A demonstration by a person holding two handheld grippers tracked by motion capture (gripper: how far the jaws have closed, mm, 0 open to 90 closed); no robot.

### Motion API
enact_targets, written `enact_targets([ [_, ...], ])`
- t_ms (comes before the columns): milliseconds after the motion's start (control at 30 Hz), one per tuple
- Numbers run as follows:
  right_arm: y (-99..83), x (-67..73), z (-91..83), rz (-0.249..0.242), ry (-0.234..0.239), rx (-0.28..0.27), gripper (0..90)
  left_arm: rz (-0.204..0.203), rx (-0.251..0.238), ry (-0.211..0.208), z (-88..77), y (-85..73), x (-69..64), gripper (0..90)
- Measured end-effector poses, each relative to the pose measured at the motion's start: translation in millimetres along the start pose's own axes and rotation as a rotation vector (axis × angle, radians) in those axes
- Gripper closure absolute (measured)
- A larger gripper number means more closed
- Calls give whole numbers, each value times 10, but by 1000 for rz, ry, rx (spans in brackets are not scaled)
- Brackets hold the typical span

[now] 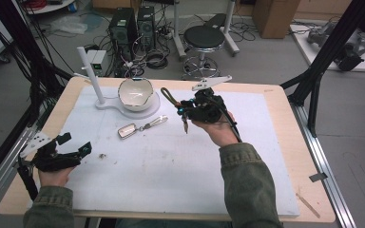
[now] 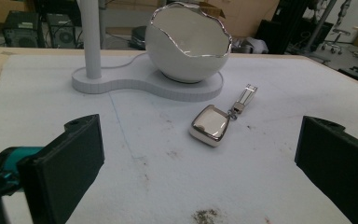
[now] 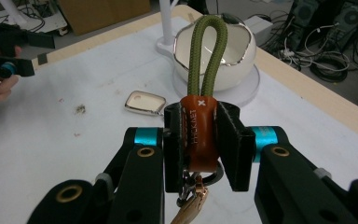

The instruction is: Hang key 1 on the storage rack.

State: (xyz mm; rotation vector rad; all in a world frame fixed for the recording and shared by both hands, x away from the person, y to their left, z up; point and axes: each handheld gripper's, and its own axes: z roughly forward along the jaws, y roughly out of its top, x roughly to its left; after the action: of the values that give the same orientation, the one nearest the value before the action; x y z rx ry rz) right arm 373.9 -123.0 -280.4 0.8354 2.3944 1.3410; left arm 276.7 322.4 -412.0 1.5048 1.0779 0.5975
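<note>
My right gripper [image 1: 183,109] [image 3: 203,145] is raised over the middle of the mat and is shut on a key strap [image 3: 199,135]. The strap has an orange-brown leather sleeve, an olive cord loop [image 1: 168,96] that sticks out past the jaws, and a metal clip [image 1: 185,125] hanging below. A silver key fob [image 1: 127,130] [image 2: 209,125] lies flat on the white mat, in front of a white egg-shaped bowl [image 1: 135,93] [image 2: 189,46] on its stand. At the mat's left edge my left gripper [image 1: 76,144] [image 2: 203,155] rests open, pointed at the fob, with nothing between its jaws.
The stand [image 1: 105,103] carries a white upright post [image 1: 89,69] left of the bowl. The white mat [image 1: 171,171] covers most of the wooden table [image 1: 275,95]. A stool [image 1: 203,38] and computer towers [image 1: 123,26] stand on the floor beyond the far edge.
</note>
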Motion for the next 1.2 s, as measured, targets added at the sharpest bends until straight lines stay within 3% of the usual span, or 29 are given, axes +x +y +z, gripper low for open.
enact_targets([
  [1200,574,159,557,-56,64,-7,725,-5,-5,0,11,0,20,17],
])
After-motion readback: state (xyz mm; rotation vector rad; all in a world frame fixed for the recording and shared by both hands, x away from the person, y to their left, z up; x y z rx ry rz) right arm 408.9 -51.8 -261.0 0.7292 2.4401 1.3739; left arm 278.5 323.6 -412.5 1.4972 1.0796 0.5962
